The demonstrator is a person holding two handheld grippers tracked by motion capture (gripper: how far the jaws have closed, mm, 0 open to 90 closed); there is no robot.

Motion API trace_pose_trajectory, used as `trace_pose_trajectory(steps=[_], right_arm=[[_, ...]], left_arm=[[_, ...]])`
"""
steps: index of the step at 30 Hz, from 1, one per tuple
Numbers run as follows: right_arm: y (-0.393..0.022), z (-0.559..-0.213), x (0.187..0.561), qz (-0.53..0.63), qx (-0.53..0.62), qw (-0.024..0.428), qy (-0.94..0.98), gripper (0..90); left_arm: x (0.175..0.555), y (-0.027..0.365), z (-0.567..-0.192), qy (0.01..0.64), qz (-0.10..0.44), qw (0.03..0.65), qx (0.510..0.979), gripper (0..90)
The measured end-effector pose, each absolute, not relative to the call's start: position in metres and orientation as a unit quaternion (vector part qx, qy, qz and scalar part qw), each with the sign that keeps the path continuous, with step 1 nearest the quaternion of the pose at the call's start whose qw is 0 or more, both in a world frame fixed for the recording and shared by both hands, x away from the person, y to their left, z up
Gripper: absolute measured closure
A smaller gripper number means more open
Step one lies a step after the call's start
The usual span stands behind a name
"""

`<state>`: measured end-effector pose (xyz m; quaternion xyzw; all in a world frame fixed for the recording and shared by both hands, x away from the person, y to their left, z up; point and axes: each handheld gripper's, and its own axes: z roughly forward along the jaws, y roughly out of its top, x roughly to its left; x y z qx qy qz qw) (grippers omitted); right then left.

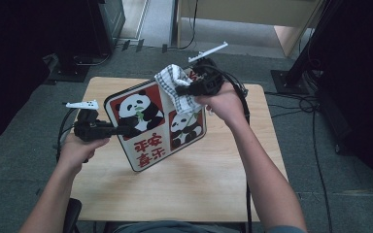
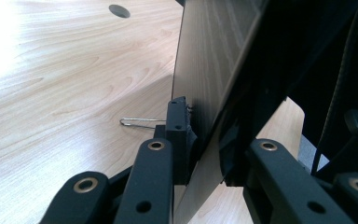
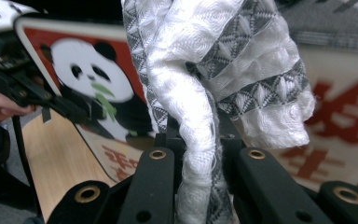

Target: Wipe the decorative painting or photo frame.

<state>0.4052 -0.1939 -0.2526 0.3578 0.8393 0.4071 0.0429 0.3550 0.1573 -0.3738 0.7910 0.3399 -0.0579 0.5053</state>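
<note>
Gripping cloth (image 1: 176,88) (tray (image 1: 145,145) tilted)

Board (image 1: 148,128) stands tilted above the surface (image 1: 199,179), near its far middle. My left claw (image 1: 128,130) is at the board's left edge, clamped across it. My right claw (image 1: 182,90) is at the board's upper right, with the cloth (image 1: 175,87) between claw and board face. A wire clip (image 2: 137,122) lies on the surface beneath the board.

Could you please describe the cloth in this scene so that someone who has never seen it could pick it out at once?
Start at the wooden table; above it the left gripper holds a tilted panda board by its edge. At the board's upper corner the right gripper is shut on the cloth: bunched, soft, white with grey patterned bands, unlike the stiff red-and-white board.
</note>
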Motion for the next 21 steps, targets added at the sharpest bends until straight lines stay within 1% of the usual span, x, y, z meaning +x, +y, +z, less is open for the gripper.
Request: trace_pose_trajectory(steps=[4, 7, 14, 21], right_arm=[[-0.186, -0.239, 0.409, 0.415, 0.349, 0.053, 0.839, 82.1], [-0.178, -0.236, 0.413, 0.407, 0.348, 0.058, 0.842, 82.1], [-0.166, -0.252, 0.421, 0.388, 0.349, 0.053, 0.852, 82.1], [-0.166, -0.264, 0.421, 0.386, 0.348, 0.045, 0.853, 82.1]], left_arm=[[0.355, 0.157, -0.374, 0.339, -0.059, 0.506, 0.791, 77.7], [0.356, 0.158, -0.374, 0.339, -0.061, 0.507, 0.79, 77.7], [0.356, 0.159, -0.375, 0.338, -0.063, 0.51, 0.788, 77.7], [0.356, 0.158, -0.375, 0.336, -0.063, 0.51, 0.789, 77.8]])
